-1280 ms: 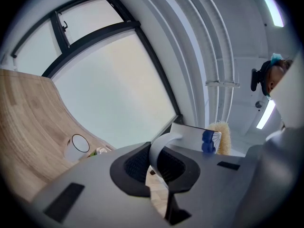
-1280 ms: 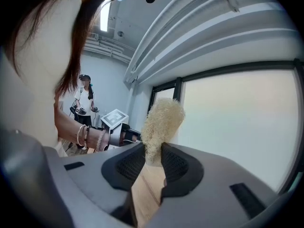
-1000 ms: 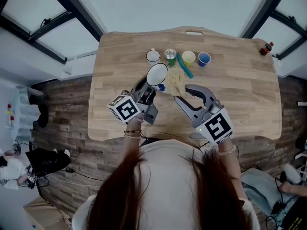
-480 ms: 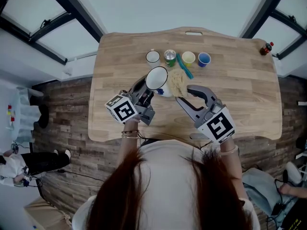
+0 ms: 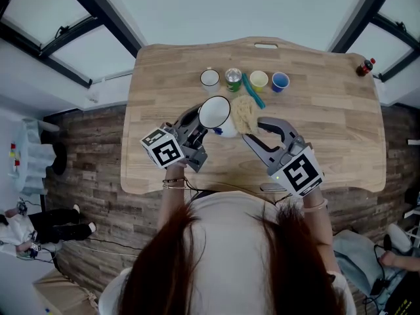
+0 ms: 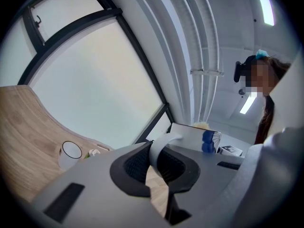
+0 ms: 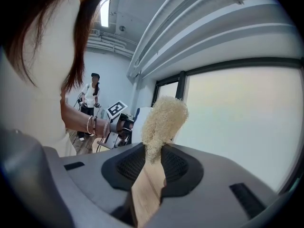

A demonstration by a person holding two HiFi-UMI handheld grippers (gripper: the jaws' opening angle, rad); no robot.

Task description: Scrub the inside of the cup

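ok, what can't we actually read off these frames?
- Inside of the cup: too small in the head view to show dirt or residue; the left gripper view shows only its outside.
- Contact between loofah and cup: they sit edge to edge in the head view; in the right gripper view the loofah covers part of the cup.
- Teal item: head view only, too small to identify.

Bright, even daylight through frosted window panes [image 6: 90, 89]; ceiling strip light [image 6: 269, 4] glares at one o'clock in the left gripper view; fisheye edges darken.
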